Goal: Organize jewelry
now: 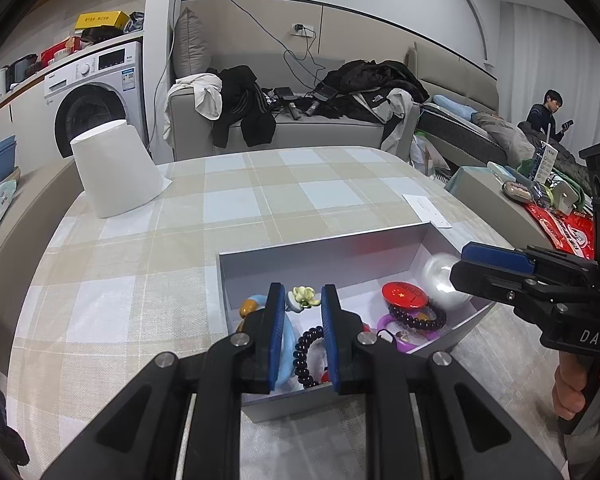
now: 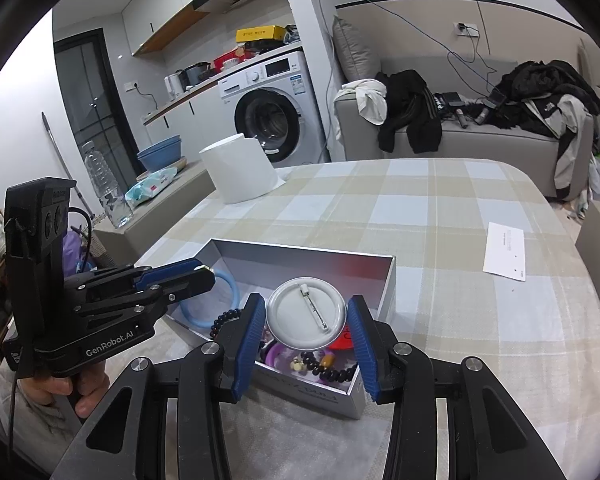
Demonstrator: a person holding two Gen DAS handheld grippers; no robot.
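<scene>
A silver box [image 1: 320, 246] [image 2: 386, 280] on the checked tablecloth holds jewelry: a light blue bangle [image 2: 230, 284], dark bead bracelets [image 1: 304, 354] [image 2: 332, 372], a purple ring piece [image 1: 388, 324], a red flag badge [image 1: 406, 294] and a green flower charm [image 1: 304, 295]. My left gripper [image 1: 299, 300] hangs open over the box's left part, holding nothing. My right gripper [image 2: 306, 316] is open over the box's right end. A round white pin badge [image 2: 306, 314], back side up, lies between its fingers; the pads stand apart from it. It also shows in the left wrist view [image 1: 444, 280].
A white paper roll [image 1: 114, 168] [image 2: 240, 168] stands at the table's far left. A white card [image 1: 426, 210] [image 2: 504, 250] lies beyond the box on the right. A sofa with clothes [image 1: 292, 116] and a washing machine [image 2: 272, 108] stand behind the table.
</scene>
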